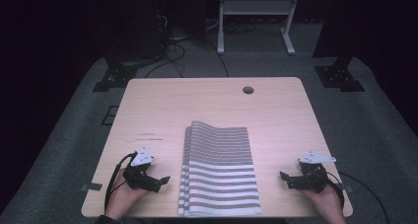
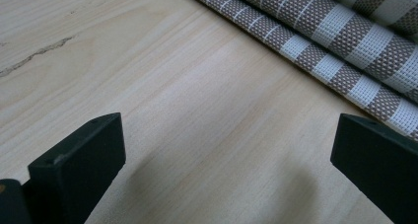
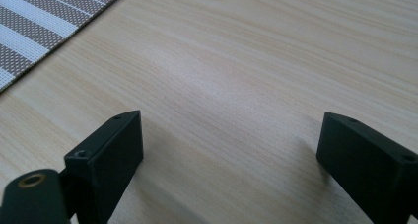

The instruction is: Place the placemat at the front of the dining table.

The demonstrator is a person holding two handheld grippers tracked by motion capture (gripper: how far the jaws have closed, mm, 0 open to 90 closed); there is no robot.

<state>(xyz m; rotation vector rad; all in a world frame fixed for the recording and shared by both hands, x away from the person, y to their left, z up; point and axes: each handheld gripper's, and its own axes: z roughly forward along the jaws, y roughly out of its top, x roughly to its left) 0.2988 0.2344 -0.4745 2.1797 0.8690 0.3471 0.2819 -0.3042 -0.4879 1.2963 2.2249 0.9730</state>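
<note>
A folded brown-and-white striped cloth [image 1: 219, 169] lies on the light wooden table [image 1: 162, 105], near its front edge at the centre. My left gripper [image 1: 162, 180] rests on the table just left of the cloth, pointing toward it, jaws wide apart and empty. In the left gripper view the cloth's folded edge [image 2: 340, 41] runs across the upper right, beyond the open left gripper [image 2: 226, 155]. My right gripper [image 1: 285, 177] sits on the table right of the cloth, open and empty. In the right gripper view a corner of the cloth [image 3: 39, 21] shows at upper left, past the open right gripper [image 3: 229, 155].
A round cable hole [image 1: 248, 90] is near the table's far edge. A thin dark scratch [image 2: 34, 56] marks the wood left of the cloth. Behind the table stand a white frame [image 1: 256, 17], black stands and loose cables on grey carpet.
</note>
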